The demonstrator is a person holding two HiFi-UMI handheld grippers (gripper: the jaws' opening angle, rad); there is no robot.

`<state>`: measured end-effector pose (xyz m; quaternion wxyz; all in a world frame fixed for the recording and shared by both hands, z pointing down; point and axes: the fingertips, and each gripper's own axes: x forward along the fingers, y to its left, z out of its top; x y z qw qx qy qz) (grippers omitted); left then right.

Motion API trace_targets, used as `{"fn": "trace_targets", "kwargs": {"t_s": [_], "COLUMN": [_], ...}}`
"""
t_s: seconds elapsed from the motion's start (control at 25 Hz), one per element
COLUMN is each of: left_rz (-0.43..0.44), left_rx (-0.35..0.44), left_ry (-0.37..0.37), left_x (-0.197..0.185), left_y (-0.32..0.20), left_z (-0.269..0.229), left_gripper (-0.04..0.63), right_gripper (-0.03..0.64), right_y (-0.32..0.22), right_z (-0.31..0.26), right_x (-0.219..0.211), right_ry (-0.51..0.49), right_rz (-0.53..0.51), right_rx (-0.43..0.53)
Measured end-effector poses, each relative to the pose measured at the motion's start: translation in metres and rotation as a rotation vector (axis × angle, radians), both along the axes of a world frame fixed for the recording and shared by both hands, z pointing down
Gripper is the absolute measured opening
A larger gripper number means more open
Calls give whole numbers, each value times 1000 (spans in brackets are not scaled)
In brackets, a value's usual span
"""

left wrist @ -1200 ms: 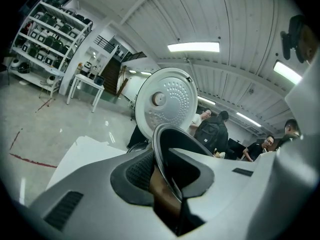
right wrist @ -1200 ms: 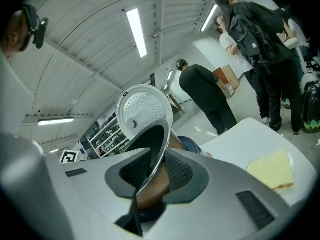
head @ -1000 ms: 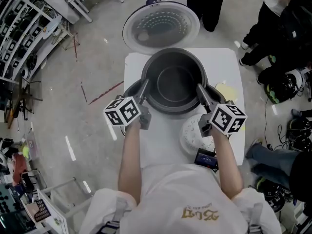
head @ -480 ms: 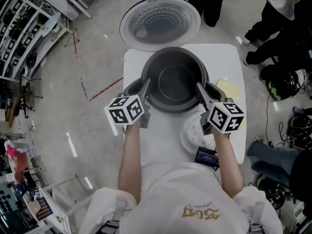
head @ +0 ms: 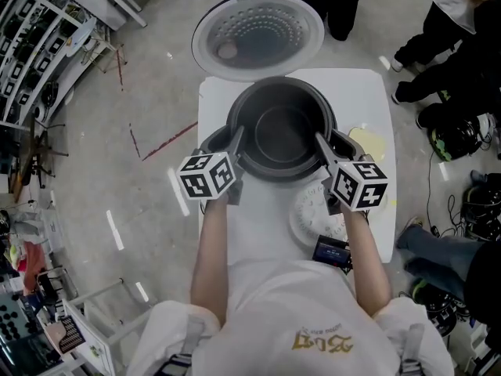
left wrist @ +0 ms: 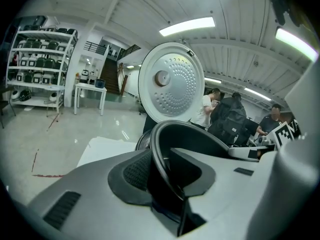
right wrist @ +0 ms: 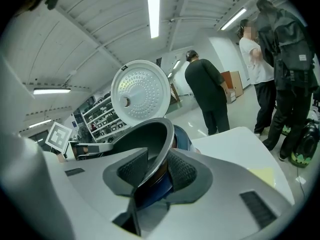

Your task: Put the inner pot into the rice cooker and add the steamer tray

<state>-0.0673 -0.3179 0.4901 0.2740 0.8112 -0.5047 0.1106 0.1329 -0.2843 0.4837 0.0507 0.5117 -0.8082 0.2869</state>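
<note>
The dark inner pot (head: 282,131) sits in the rice cooker (head: 210,141), whose lid (head: 258,37) stands open behind it. My left gripper (head: 234,134) straddles the pot's left rim and my right gripper (head: 319,141) its right rim. Both sets of jaws have just been opening, the right ones further. In the left gripper view the rim (left wrist: 160,149) runs between the pads of the left gripper (left wrist: 162,169) with a gap on the inner side. In the right gripper view the rim (right wrist: 162,149) stands loosely between the pads of the right gripper (right wrist: 155,171). The white steamer tray (head: 311,214) lies on the table under my right hand.
A white table (head: 235,233) carries the cooker, a yellow sheet (head: 365,144) at the right and a small dark device (head: 333,253) near me. People stand beyond the table at the back right (head: 470,37). Shelving (head: 31,53) lines the left.
Both grippers have dropped slightly along with the pot's rim, and the pot sits a little deeper in the cooker. The marker cubes have rolled a little.
</note>
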Motion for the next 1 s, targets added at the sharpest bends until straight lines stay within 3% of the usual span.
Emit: {"fn": "trace_targets", "kwargs": {"t_s": [0.16, 0.28, 0.4, 0.48, 1.0], "left_rz": [-2, 10, -11, -30, 0], "left_rx": [11, 36, 62, 73, 113], "left_ry": [-9, -66, -84, -65, 9], "left_x": [0, 1, -2, -6, -8], "left_y": [-1, -2, -2, 0, 15], "left_z": [0, 1, -1, -3, -24], "left_gripper": [132, 130, 199, 225, 216], "right_gripper": [140, 150, 210, 204, 187], "right_y": [-2, -3, -3, -2, 24], "right_z": [0, 1, -1, -4, -17], "right_x": [-2, 0, 6, 10, 9], "right_ry": [24, 118, 219, 203, 149], "right_rz": [-9, 4, 36, 50, 104], "right_rx": [3, 24, 63, 72, 76]}}
